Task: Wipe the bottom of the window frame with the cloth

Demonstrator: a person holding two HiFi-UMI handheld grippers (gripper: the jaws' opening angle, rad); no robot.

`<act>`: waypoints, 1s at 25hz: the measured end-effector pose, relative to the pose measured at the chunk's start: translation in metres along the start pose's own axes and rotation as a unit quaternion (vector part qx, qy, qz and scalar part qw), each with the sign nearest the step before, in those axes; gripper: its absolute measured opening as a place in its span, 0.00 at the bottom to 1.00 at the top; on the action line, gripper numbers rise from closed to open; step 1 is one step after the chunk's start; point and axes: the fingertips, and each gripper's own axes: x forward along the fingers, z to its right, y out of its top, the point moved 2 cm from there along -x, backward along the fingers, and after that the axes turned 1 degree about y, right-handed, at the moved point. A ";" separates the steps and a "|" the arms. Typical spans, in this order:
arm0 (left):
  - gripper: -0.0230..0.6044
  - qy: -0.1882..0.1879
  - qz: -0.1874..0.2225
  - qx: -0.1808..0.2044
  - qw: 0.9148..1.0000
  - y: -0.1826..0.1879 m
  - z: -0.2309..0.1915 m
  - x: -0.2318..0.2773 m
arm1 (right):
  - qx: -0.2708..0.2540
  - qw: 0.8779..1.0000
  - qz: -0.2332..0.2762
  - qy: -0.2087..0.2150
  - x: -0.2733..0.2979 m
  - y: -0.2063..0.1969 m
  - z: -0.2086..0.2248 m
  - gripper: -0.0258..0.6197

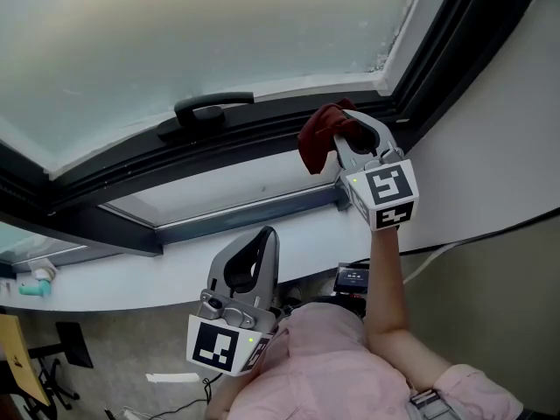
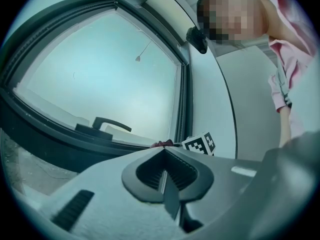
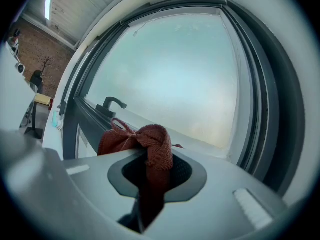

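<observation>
The right gripper (image 1: pixel 348 143) is clamped on the red cloth (image 1: pixel 320 136), which bunches just right of centre in the head view, at or just above the bottom of the window frame (image 1: pixel 262 134) near its right-hand corner; the left gripper (image 1: pixel 259 245) hangs low in the picture, jaws together on nothing. I judge the wiping barely begun at most; no cleaned stretch shows, and the run leftward past the handle (image 1: pixel 210 108) looks left to do.

I work two grippers: one left gripper (image 1: pixel 265 234), one right gripper (image 1: pixel 343 129). There are two marker cubes, a marker cube (image 1: pixel 385 195) behind my right fingers and another (image 1: pixel 223 344) behind my left. One dark red cloth (image 1: pixel 317 140) is pinched between my right fingers. One window handle (image 1: pixel 210 108) sits beyond them, leftward. There is one window frame (image 1: pixel 459 46).
</observation>
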 end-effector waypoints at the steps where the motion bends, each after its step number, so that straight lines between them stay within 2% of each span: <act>1: 0.04 -0.002 0.002 0.000 1.000 0.000 0.002 0.003 | 0.000 1.000 0.000 -0.001 -0.001 -0.001 0.001 0.13; 10: 0.04 -0.027 0.010 -0.004 1.000 -0.001 0.018 0.021 | 0.000 1.000 -0.003 -0.013 -0.006 -0.007 0.019 0.13; 25: 0.04 -0.020 0.016 -0.008 1.000 -0.002 0.022 0.024 | 0.006 1.000 -0.006 -0.029 -0.014 -0.015 0.041 0.13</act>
